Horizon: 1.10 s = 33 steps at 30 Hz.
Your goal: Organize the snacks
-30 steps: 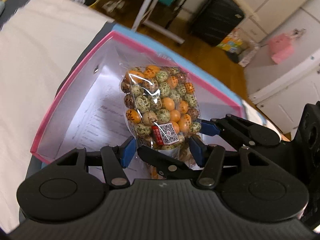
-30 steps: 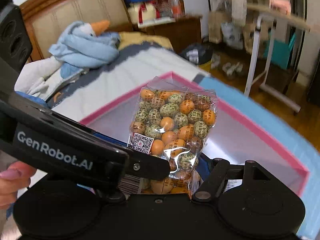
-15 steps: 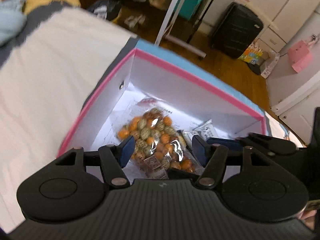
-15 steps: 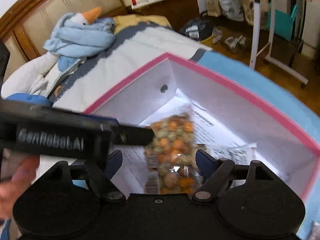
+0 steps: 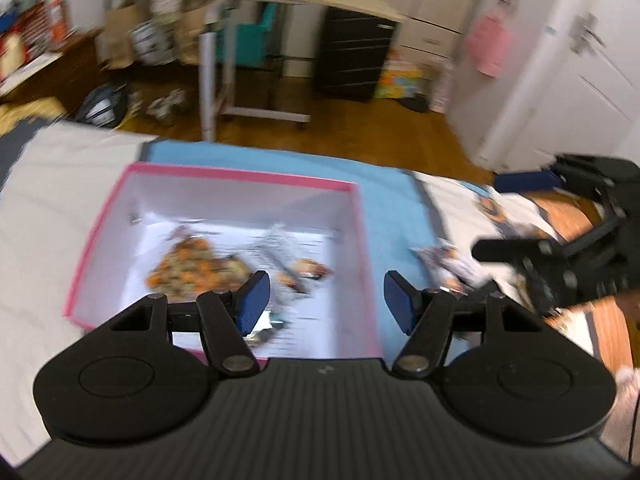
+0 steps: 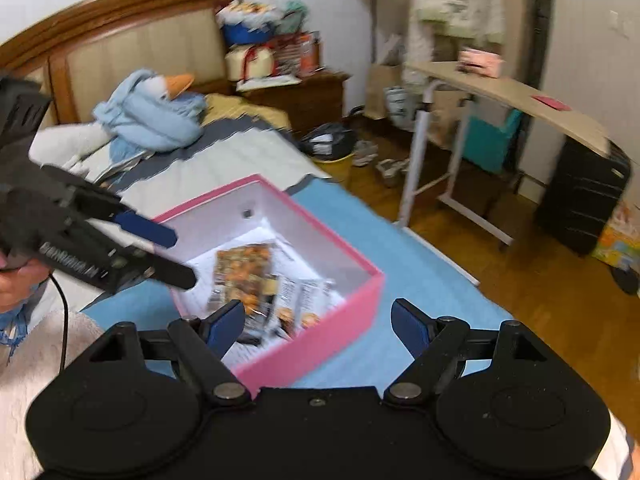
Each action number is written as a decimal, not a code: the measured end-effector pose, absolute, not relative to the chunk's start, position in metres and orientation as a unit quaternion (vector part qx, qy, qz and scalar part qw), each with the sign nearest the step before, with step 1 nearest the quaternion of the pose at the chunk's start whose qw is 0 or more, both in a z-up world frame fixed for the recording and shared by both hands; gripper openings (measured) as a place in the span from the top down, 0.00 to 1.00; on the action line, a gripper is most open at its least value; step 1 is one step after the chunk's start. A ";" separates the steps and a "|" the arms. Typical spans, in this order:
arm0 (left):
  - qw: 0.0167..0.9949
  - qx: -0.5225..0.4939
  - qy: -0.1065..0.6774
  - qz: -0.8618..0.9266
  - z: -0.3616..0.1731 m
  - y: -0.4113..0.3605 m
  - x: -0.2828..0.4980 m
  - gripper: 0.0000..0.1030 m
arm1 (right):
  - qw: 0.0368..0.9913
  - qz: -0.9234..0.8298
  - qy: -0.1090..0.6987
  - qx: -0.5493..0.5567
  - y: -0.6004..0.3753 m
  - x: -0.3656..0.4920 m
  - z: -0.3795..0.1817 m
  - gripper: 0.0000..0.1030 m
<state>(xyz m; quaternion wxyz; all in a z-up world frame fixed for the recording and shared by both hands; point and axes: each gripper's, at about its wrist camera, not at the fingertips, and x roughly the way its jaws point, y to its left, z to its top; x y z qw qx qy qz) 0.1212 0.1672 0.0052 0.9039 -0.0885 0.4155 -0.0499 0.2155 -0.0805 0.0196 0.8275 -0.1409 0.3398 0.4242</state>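
- Bag of orange and green candies (image 6: 246, 270) lies flat on the floor of the pink-rimmed box (image 6: 320, 340), centre of the right wrist view, with smaller packets (image 6: 304, 296) beside it.
- Box sits on a blue mat (image 6: 400, 248) on the bed (image 6: 224, 160).
- Left gripper (image 5: 326, 304), lower centre, has just been opening; nothing between its blue pads.
- Right gripper (image 6: 320, 326) has likewise just been opening, wide and empty, above the box's near corner.

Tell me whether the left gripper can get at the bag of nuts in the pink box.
Probably yes: the left gripper is open above the open-topped pink box, and the bag of nuts lies uncovered.
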 end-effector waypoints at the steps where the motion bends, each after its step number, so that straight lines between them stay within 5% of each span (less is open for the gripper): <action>1: 0.904 -0.083 0.414 -0.061 0.006 0.156 0.120 0.40 | 0.831 0.417 0.341 -0.139 -0.092 0.215 0.017 0.18; 10: 0.890 -0.071 0.427 -0.142 -0.029 0.069 0.140 0.40 | 0.828 0.378 0.364 -0.198 -0.160 0.232 -0.054 0.19; 16: 0.872 -0.087 0.450 -0.172 -0.083 0.031 0.169 0.41 | 0.808 0.385 0.378 -0.236 -0.168 0.252 -0.108 0.33; 33: 0.870 -0.163 0.442 -0.147 -0.191 0.006 0.244 0.45 | 0.819 0.366 0.385 -0.215 -0.165 0.290 -0.188 0.41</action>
